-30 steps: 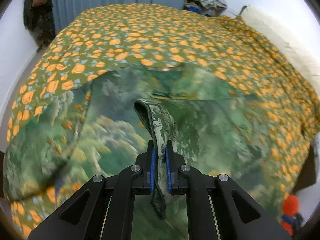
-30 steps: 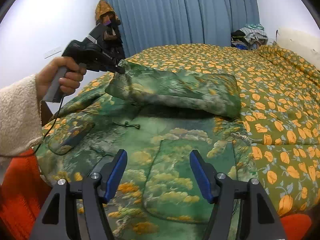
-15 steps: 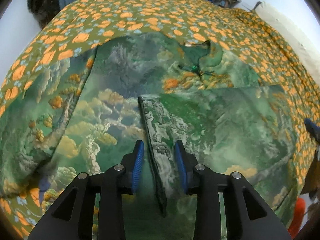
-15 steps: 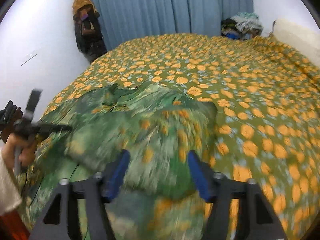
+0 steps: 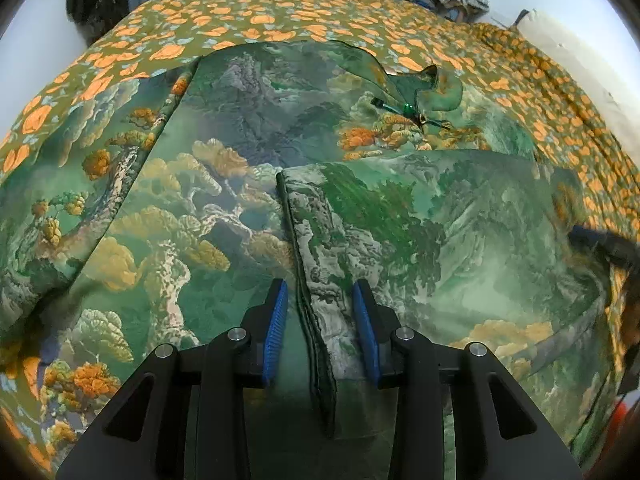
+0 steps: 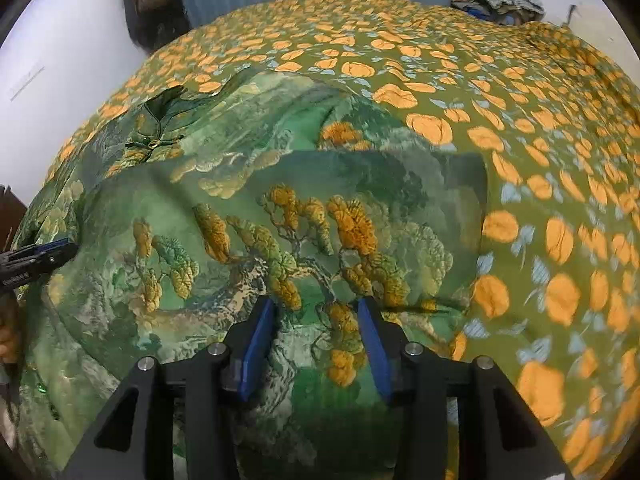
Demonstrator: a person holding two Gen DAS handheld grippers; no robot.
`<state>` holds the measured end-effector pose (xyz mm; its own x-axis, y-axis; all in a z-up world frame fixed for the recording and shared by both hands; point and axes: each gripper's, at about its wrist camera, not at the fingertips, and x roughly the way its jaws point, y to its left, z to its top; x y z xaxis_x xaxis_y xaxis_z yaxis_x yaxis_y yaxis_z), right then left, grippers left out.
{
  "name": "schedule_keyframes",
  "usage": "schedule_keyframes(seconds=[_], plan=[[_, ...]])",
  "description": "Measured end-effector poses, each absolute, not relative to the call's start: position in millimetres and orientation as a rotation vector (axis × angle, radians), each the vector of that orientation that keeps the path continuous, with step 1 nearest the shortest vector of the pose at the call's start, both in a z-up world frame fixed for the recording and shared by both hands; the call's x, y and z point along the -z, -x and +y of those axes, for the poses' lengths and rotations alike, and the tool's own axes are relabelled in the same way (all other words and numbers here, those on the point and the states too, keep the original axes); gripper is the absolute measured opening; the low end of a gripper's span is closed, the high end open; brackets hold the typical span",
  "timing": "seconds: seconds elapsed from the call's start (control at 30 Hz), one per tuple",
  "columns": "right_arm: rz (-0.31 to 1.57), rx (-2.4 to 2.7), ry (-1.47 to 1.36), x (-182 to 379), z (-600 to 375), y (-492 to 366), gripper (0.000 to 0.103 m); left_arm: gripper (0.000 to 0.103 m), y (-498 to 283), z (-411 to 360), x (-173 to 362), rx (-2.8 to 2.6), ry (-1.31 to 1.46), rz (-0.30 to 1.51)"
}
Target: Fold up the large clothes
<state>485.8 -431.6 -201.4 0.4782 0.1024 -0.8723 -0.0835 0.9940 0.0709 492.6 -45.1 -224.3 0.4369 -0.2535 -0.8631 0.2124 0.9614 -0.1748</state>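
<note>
From the left wrist view, the left gripper points steeply down over the garment, a large green robe printed with trees and clouds, spread on the bed's orange-flowered bedspread. Its jaws are opening and press on nothing: the dark-trimmed cuff edge of the folded-over sleeve lies loose between the blue pads, released onto the garment's body. The sleeve runs from the gripper out toward 3 o'clock; the collar with its knot fastening sits near 1 o'clock. At 3 o'clock a blurred dark shape is probably the other gripper.

In the right wrist view, the right gripper also tilts steeply down, over the garment's side at the bedspread border. Its jaws are closing, with printed cloth showing between the pads, but I cannot tell whether they pinch it yet. At 9 o'clock the left gripper's tip and part of a hand appear at the frame edge.

Risks, as I judge them: the left pads may snag the cuff as they lift away, dragging the sleeve out of its fold, since the trim lies right between them. The right jaws may close on the bedspread together with the robe, or catch only the top layer, so the next fold would skew. The slippery-looking fabric could also slide and leave the sleeve crooked.
</note>
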Motion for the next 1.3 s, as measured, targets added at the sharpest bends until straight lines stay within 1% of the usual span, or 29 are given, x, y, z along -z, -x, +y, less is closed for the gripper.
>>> schedule_keyframes(seconds=[0.1,0.17,0.23,0.33,0.43,0.6,0.73,0.83,0.93,1.07,1.13,1.17,1.2,1.23,1.27,1.3], plan=[[0.967,-0.074,-0.073,170.9,-442.3,-500.5,0.044,0.035,-489.5,-49.8,226.3,0.282,0.014,1.059],[0.946,-0.042,-0.118,167.5,-449.9,-512.3,0.044,0.035,-488.2,-53.4,226.7,0.276,-0.009,1.046],[0.990,-0.020,-0.146,184.6,-454.5,-525.0,0.044,0.035,-487.9,-55.5,227.9,0.271,-0.019,1.039],[1.112,-0.012,-0.174,224.6,-456.7,-529.3,0.044,0.035,-488.1,-55.8,229.4,0.268,-0.023,1.034],[1.049,-0.012,-0.176,217.0,-454.4,-509.1,0.046,0.035,-488.3,-55.2,229.3,0.268,-0.028,1.031],[1.066,-0.144,-0.109,200.7,-438.7,-453.4,0.046,0.036,-486.8,-55.8,230.0,0.265,-0.029,1.015],[1.042,-0.206,-0.067,187.7,-426.6,-403.5,0.046,0.036,-485.5,-56.5,230.4,0.262,-0.034,1.014],[1.060,-0.187,-0.031,195.2,-420.5,-399.8,0.046,0.036,-485.7,-59.0,231.0,0.255,-0.049,1.012],[1.120,-0.154,-0.044,221.0,-418.5,-417.3,0.046,0.036,-485.5,-61.5,230.2,0.246,-0.066,1.014],[1.098,-0.103,-0.016,230.5,-409.5,-423.9,0.046,0.037,-485.6,-62.0,227.5,0.233,-0.067,1.017],[1.077,-0.087,0.008,230.5,-406.2,-420.2,0.046,0.045,-482.8,-58.9,224.7,0.218,-0.063,1.021],[1.063,-0.081,0.008,229.3,-407.3,-418.5,0.046,0.055,-480.1,-56.2,222.1,0.206,-0.062,1.026],[1.050,-0.077,0.009,226.5,-407.6,-415.2,0.046,0.068,-475.7,-51.7,218.1,0.192,-0.059,1.037],[1.027,-0.068,0.010,219.6,-408.0,-408.9,0.046,0.074,-469.4,-45.3,213.0,0.187,-0.050,1.045],[0.999,-0.055,0.011,211.0,-408.6,-400.9,0.048,0.082,-460.9,-36.6,207.2,0.197,-0.030,1.050],[0.972,-0.047,0.006,203.7,-406.8,-392.2,0.061,0.086,-453.2,-29.3,203.0,0.212,-0.012,1.057]])
